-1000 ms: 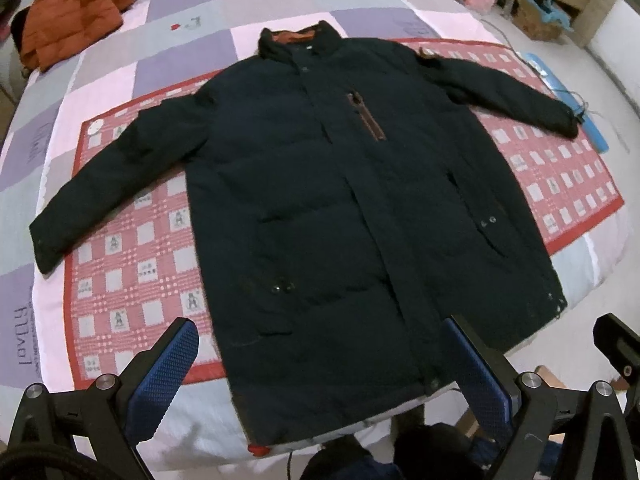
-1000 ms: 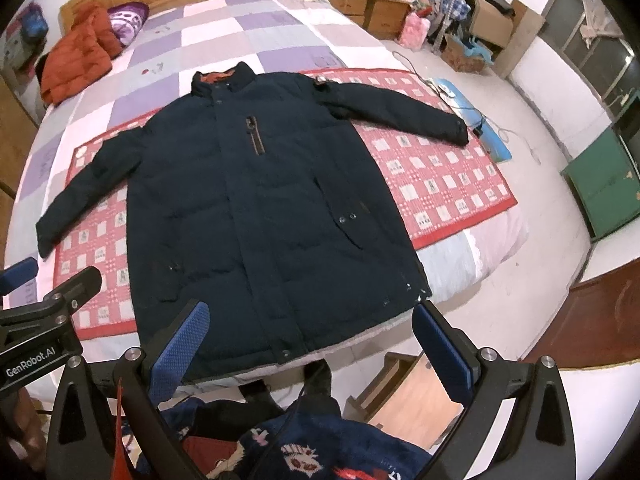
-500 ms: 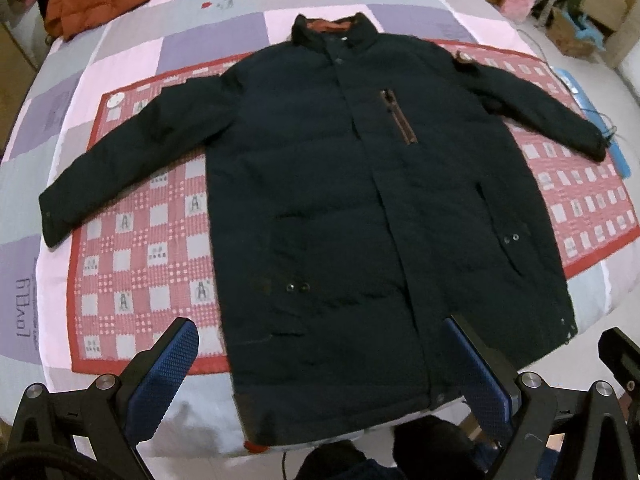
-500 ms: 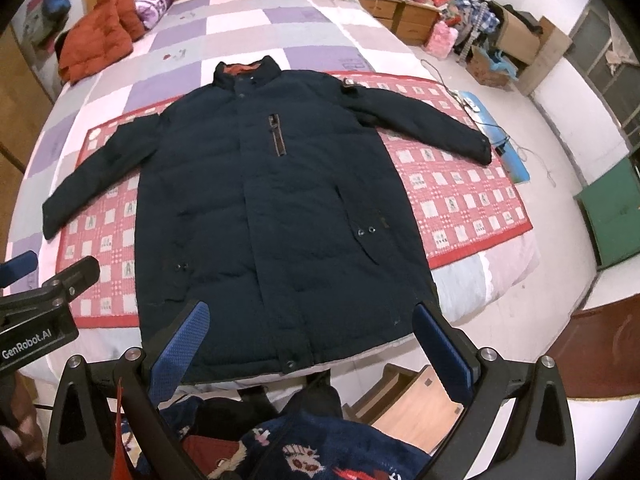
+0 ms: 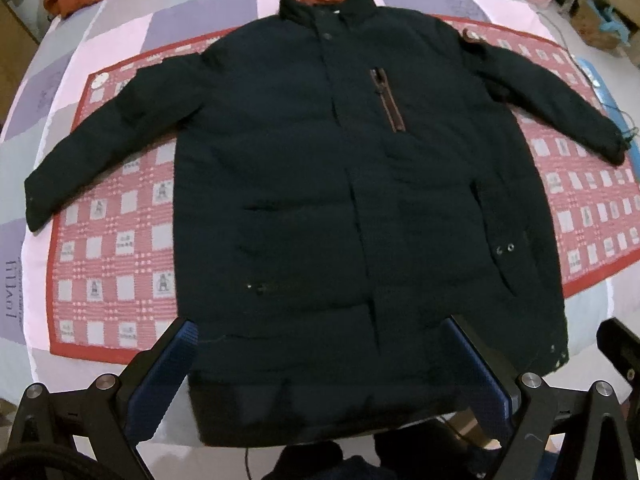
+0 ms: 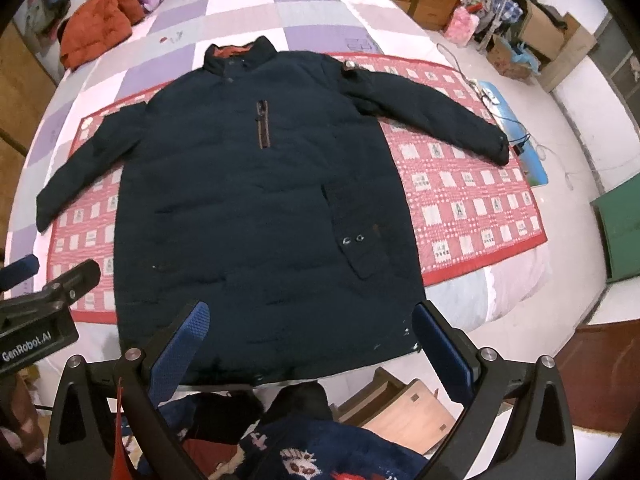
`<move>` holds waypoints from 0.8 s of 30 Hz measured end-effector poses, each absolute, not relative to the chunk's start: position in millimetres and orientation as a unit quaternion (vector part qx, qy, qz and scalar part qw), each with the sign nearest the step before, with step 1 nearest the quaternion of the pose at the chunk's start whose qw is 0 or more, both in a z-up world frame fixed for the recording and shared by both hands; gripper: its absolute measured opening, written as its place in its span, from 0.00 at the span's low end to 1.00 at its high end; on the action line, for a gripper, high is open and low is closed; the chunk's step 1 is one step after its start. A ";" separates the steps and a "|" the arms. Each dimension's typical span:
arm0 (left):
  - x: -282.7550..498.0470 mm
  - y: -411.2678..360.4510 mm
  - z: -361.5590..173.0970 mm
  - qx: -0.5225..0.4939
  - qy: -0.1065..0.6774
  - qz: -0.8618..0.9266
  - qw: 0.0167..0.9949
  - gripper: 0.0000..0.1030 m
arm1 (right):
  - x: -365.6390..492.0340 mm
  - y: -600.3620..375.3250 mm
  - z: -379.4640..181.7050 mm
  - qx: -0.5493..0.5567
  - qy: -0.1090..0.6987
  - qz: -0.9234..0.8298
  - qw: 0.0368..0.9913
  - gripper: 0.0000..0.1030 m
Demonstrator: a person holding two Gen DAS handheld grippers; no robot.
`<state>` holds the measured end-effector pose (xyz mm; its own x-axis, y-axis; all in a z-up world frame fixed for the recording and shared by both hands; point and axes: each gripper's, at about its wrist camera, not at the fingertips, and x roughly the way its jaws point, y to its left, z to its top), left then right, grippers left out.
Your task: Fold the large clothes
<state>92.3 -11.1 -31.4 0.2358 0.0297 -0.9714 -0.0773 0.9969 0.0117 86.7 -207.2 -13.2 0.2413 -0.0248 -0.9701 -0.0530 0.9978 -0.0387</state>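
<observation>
A large dark navy padded jacket lies flat and face up on the bed, collar far, hem near, both sleeves spread out to the sides. It also shows in the right wrist view. My left gripper is open and empty, held above the jacket's hem. My right gripper is open and empty, also above the hem near its right corner. The left gripper's body shows at the left of the right wrist view.
A red checked mat lies under the jacket on a purple, pink and grey quilt. An orange jacket lies at the bed's far left. Wooden boxes and dark clothes sit on the floor below the hem. Clutter and a green cabinet stand at the right.
Both grippers have moved forward and lower toward the jacket's hem, so the jacket fills more of each view. Both stay open.
</observation>
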 end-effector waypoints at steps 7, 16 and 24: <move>115.1 -29.5 -47.5 -0.036 0.621 0.062 0.781 0.97 | 126.8 -228.8 -29.1 -0.052 0.615 0.049 0.785 1.00; 139.6 1.7 -113.8 -0.081 0.626 0.089 0.771 0.97 | 165.8 -221.4 -79.0 -0.103 0.571 0.111 0.807 1.00; 196.8 55.4 -215.5 -0.061 0.602 0.104 0.789 0.97 | 224.5 -209.7 -188.8 -0.136 0.561 0.093 0.812 1.00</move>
<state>196.8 55.4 -215.5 0.2524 0.0904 -0.9634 -0.2384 0.9707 0.0286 224.5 -209.7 -188.8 0.3544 -0.0024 -0.9351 -0.3033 0.9456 -0.1174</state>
